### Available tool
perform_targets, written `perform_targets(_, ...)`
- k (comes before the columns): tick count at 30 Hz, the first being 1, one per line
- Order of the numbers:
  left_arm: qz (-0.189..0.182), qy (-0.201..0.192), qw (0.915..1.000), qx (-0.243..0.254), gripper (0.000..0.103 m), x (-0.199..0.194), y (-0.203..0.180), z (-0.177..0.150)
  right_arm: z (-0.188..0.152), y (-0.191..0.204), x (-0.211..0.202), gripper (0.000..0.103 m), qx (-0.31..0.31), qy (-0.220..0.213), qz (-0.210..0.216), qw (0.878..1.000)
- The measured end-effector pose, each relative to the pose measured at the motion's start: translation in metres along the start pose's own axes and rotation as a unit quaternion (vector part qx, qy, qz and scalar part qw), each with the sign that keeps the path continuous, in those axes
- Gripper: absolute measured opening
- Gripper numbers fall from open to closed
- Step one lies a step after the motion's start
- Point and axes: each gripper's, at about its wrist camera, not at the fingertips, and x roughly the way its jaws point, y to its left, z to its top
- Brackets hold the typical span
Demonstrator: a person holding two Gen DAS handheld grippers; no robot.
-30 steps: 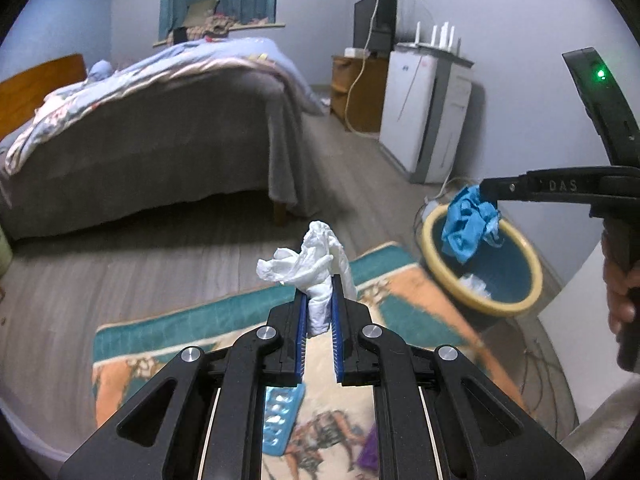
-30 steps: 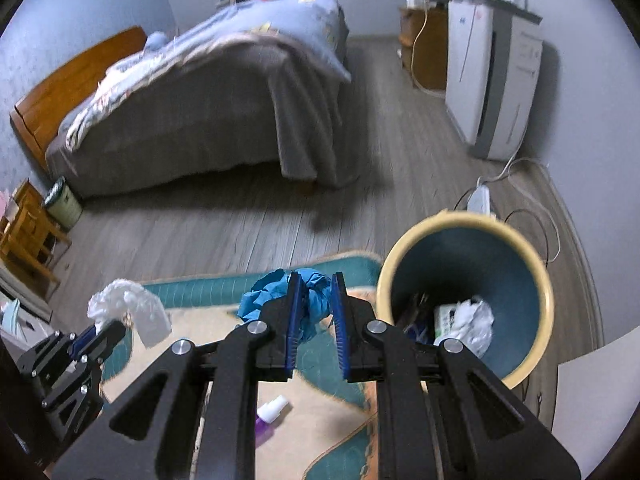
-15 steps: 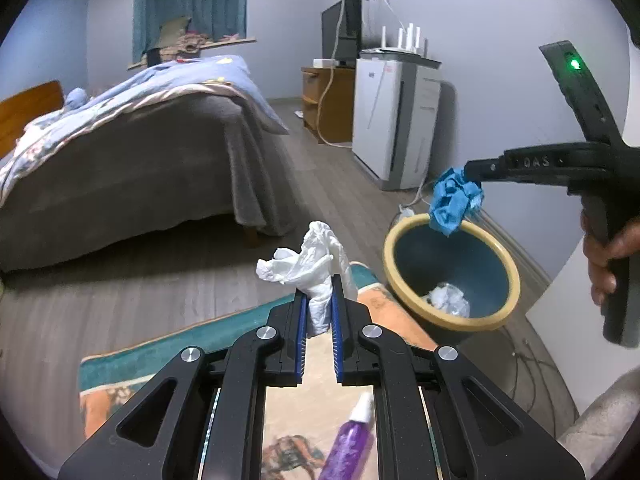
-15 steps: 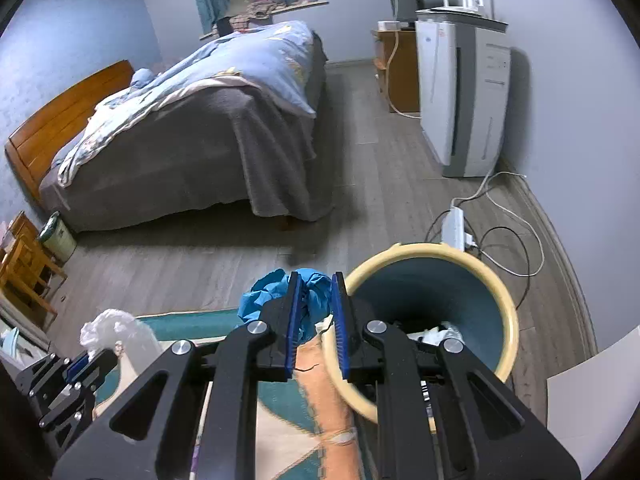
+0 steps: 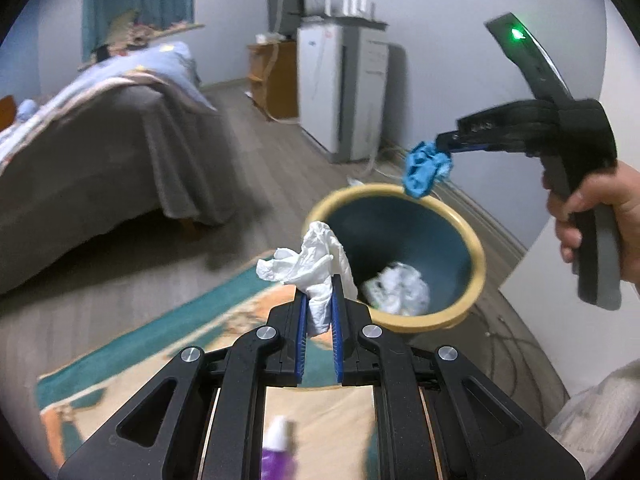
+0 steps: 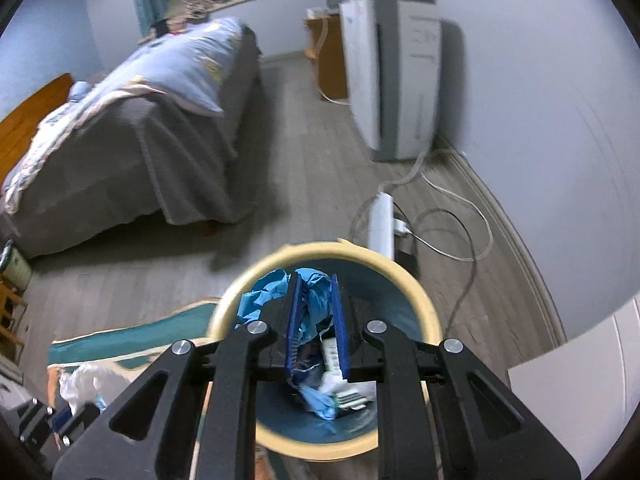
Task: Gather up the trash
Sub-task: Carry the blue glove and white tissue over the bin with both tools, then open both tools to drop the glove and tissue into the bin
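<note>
Drop step: right gripper point(image 6: 314, 320) pinching crumpled blue wipe point(image 6: 312, 304) over round yellow-rimmed teal bin point(image 6: 430, 316); left gripper point(image 5: 319, 320) pinching crumpled white tissue point(image 5: 310, 264) at rim. Next: spread fingers.

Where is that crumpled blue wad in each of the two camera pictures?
Left wrist view: the blue wad hangs at upper right, above the far rim of the bin.
Right wrist view: the wad sits at centre, clamped between the fingers, over the bin's mouth.
Shared landmark: the yellow-rimmed bin.

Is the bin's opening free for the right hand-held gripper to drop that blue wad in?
Probably yes: the right hand-held gripper holds the blue wad over the bin, whose open mouth is unblocked.
</note>
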Motion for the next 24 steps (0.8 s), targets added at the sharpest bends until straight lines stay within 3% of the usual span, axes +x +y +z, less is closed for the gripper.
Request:
perform_targets(4, -0.02, 0.025, 0.9993, 0.017, 0.012, 0.033, -0.023, 0.003, -0.005, -0.017, 0.02, 0.015, 0.025, 0.033, -0.009, 0.999)
perform_targets(8, -0.015, 0.029, 0.998, 0.054, 0.012, 0.059, -0.042, 0.015, -0.005, -0.017, 0.023, 0.015, 0.028, 0.033, -0.007, 0.999)
perform_targets(10, -0.012, 0.029, 0.9977, 0.06, 0.018, 0.069, -0.047, 0.023, -0.004, -0.015, 0.023, 0.016, 0.028, 0.031, -0.002, 0.999)
perform_targets(15, -0.003, 0.015, 0.9983, 0.056, 0.051, 0.07, -0.046, 0.029, -0.003, -0.014, 0.025, 0.03, 0.022, 0.033, -0.004, 0.999)
perform_targets(18, 0.0, 0.013, 0.999, 0.043, 0.064, 0.065, -0.038, 0.027, -0.002, -0.014, 0.022, 0.031, 0.023, 0.032, -0.004, 0.999)
perform_targets(21, 0.012, 0.015, 0.9993, 0.031, 0.076, 0.054, -0.026, 0.023, 0.0, -0.01, 0.014, 0.053, 0.026, 0.025, -0.002, 0.999)
perform_targets(24, 0.031, 0.01, 0.9992, 0.024, 0.084, 0.032, -0.012, 0.019, -0.001, 0.0, 0.004, 0.061, 0.014, 0.017, 0.001, 1.0)
